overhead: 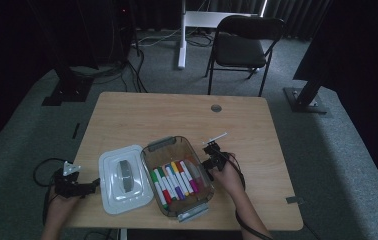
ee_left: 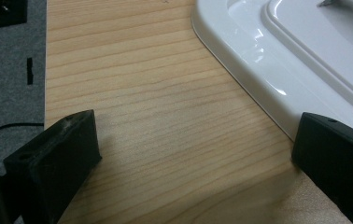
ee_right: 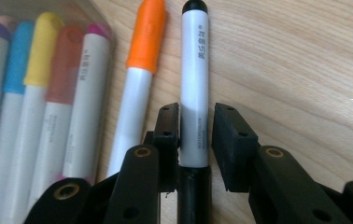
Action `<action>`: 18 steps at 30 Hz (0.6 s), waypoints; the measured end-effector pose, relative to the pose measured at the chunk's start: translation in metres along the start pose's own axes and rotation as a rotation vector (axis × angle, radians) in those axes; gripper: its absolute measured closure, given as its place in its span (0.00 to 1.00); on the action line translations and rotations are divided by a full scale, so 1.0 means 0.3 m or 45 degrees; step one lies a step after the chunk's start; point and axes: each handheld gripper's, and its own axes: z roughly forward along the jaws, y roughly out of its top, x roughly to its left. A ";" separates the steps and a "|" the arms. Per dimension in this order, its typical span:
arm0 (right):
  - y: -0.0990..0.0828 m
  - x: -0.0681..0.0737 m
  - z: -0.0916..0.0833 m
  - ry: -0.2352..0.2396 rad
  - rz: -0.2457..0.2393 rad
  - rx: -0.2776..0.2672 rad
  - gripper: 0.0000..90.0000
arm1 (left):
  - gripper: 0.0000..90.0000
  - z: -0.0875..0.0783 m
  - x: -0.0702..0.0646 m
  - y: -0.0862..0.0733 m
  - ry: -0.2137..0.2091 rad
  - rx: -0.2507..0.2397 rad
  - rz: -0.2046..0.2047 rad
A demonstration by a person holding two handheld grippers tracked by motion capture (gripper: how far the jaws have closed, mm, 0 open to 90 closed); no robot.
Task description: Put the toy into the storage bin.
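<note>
**Beside the marker box, jaws closing on a black-capped marker**

On the tabletop [overhead: 142,107] to the right of the clear box [overhead: 203,172], the right gripper [ee_right: 195,126] has its jaws around a white marker with a black cap [ee_right: 194,79]; the left jaw lies against the barrel, the right one looks a hair off it, so the grip seems close but not quite firm; the marker lies flat on the wood, pointing away from the jaws, with an orange-capped marker [ee_right: 139,74] just beside it and nearly parallel; more markers [overhead: 176,179] sit in a row inside the box

The left gripper [ee_left: 188,154] hangs with its jaws wide apart and nothing between them, one jaw at the edge of the white lid [ee_left: 300,60], which lies on the tabletop left of the box

Risks from here, as a guess; the jaws hold the barrel near its tail end, so a lift may let the capped end droop or the marker swivel; a smooth round barrel could slip out if the squeeze is light; the orange-capped neighbour is close enough to be nudged and rolled; carrying the marker over the box wall at a tilt could catch the rim
</note>
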 end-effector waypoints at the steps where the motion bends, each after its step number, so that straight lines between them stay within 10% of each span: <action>1: 0.000 0.000 0.000 -0.002 -0.001 0.001 0.81 | 0.01 0.000 0.000 0.000 0.000 0.000 0.000; 18: 0.014 0.003 -0.195 -0.022 0.121 -0.112 0.85 | 0.01 0.000 0.000 0.000 0.000 0.000 0.000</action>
